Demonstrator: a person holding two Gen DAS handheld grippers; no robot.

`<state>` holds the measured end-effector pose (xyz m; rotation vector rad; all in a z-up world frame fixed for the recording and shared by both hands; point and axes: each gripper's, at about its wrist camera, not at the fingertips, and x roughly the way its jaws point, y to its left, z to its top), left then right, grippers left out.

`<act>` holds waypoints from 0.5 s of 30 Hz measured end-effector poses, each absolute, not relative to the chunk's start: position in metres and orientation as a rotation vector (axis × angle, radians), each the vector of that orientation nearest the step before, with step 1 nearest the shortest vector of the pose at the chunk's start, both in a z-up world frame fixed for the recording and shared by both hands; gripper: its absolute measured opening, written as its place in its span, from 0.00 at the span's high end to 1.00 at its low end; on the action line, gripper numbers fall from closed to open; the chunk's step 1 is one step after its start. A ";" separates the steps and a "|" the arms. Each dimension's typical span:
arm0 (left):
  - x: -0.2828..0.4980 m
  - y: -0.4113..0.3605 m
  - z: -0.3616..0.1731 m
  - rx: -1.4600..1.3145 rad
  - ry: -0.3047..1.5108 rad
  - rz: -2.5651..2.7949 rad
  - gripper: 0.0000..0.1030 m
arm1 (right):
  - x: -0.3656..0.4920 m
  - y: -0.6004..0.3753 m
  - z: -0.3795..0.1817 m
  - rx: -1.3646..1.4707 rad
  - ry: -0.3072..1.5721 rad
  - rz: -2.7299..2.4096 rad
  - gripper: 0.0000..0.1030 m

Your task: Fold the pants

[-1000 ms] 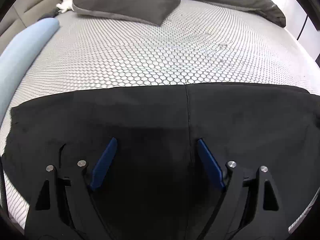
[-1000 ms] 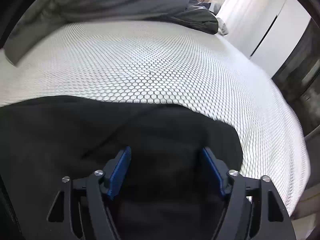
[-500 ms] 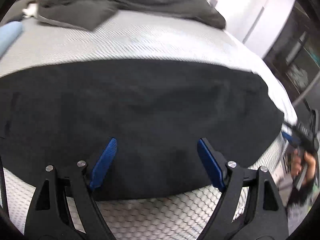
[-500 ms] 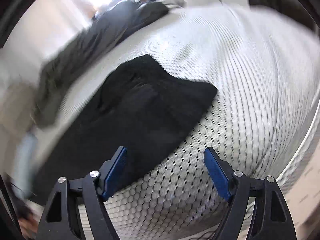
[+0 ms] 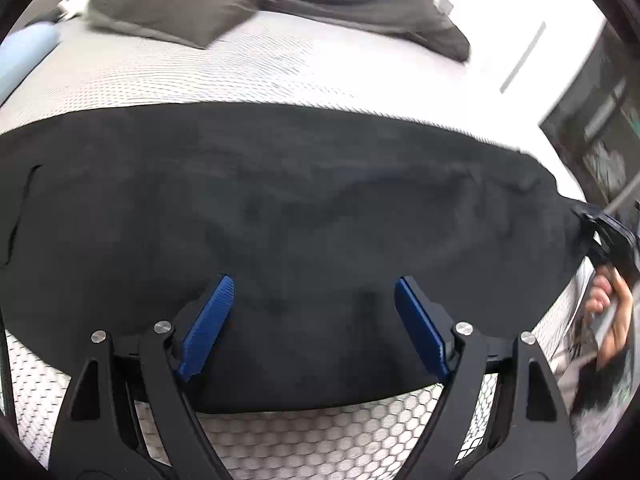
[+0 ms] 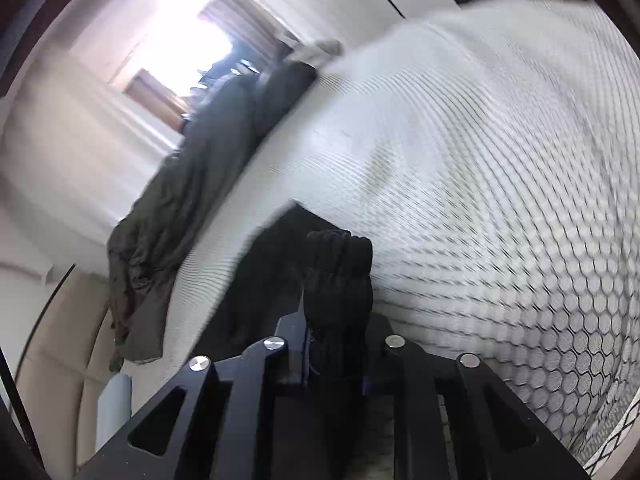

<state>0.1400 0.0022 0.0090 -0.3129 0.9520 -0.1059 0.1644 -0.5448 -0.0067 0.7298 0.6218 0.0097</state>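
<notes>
At the right edge of the left wrist view, the right gripper [image 5: 600,232] has just closed on an end of the black pants [image 5: 280,216] spread across the honeycomb-patterned bedsheet [image 5: 320,444], probably to fold them, while the left gripper [image 5: 312,320] hovers open above.

Right gripper [image 6: 336,344]: jaws just closed, fingers pinched on bunched fold of black pants [image 6: 338,276]. Remaining pants cloth trails left of fingers onto bed [image 6: 500,168], white cover with hexagon mesh print. Dark grey blanket [image 6: 188,200] heaped along far edge of bed. Bright window [image 6: 200,40] beyond. View tilted, blurred.
</notes>
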 end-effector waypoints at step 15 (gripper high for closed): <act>0.115 0.087 0.032 -0.459 0.865 0.005 0.22 | 0.112 -0.244 0.063 0.048 0.740 0.955 0.48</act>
